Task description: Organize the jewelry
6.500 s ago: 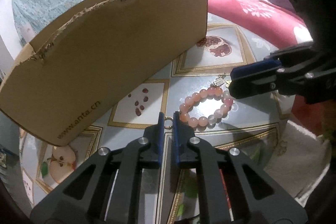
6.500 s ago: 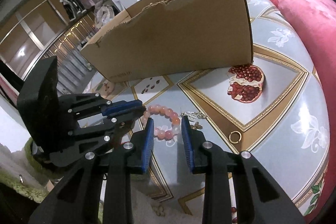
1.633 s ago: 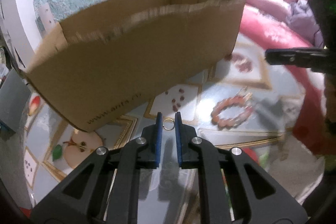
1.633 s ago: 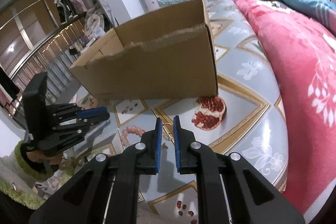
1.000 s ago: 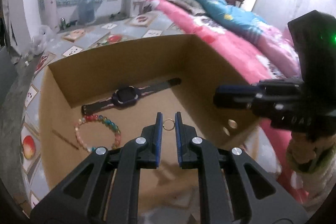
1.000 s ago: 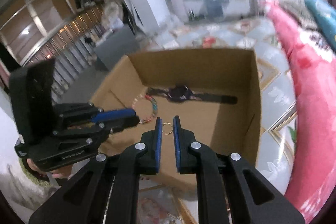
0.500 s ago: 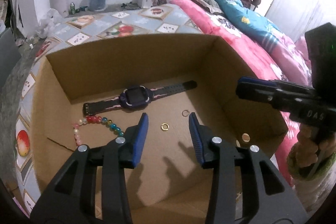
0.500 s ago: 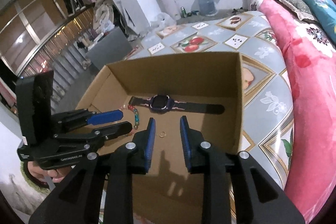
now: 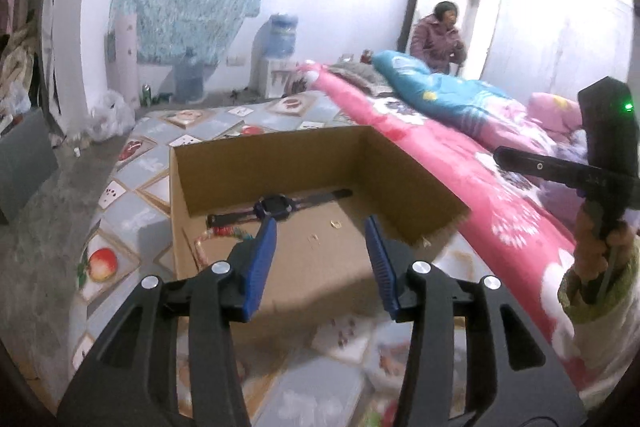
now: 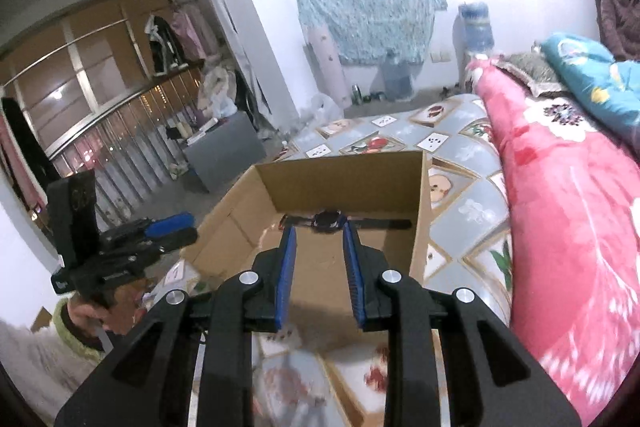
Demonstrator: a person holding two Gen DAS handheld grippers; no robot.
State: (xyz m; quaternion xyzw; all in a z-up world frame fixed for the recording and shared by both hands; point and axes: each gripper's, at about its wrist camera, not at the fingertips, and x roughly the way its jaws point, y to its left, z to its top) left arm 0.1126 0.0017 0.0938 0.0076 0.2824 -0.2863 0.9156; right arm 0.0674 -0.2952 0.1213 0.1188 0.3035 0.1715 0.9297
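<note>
Cardboard box (image 9: 320, 267) centre frame: bead bracelet (image 9: 218, 233) half-hidden behind left tool (image 9: 320, 247), opening, empty; rings (image 9: 337, 224) blurry; right tool (image 10: 320, 247) narrow, empty.

- two small rings (image 9: 337, 223), once pinched, are now dropped inside the box (image 9: 416, 203).
- the left gripper (image 9: 320, 259) jaws are being opened, nothing between; the right gripper (image 10: 320, 269) is parted, both drawn back.

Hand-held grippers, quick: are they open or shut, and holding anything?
Left hand-held gripper: jaws opening, nothing between them.
Right hand-held gripper: open, holding nothing.
</note>
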